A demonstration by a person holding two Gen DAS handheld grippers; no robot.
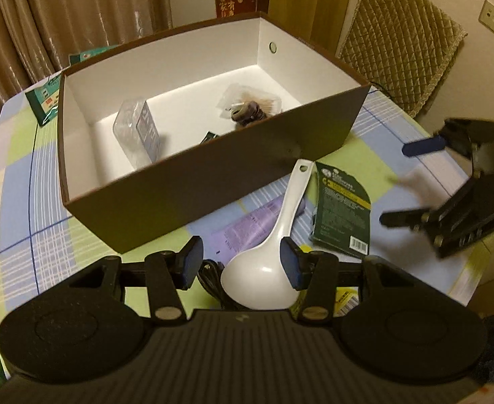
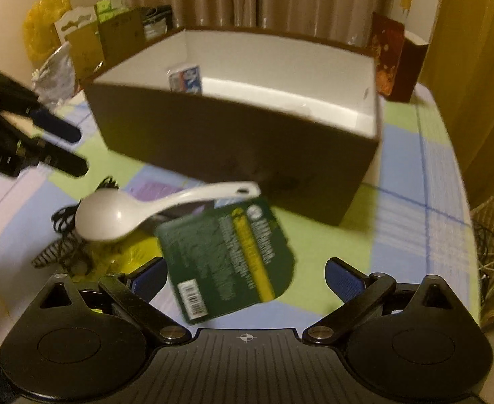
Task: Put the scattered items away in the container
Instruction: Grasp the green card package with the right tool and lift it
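Left tongs (image 1: pixel 242 264) spread wide above the worktop (image 1: pixel 38 208), white spoon (image 1: pixel 263 269) bowl between the blue pads; right pad looks to be at the bowl's edge, contact not certain. Spoon handle points to the brown box (image 1: pixel 186 181), lying over a purple packet (image 1: pixel 253 225). Dark green card pack (image 1: pixel 343 212) just right of the spoon. Inside the box: clear plastic pack (image 1: pixel 137 129), crumpled clear bag with dark contents (image 1: pixel 250 106). Right tongs (image 1: pixel 412 185) at frame right, spread apart, blurred.
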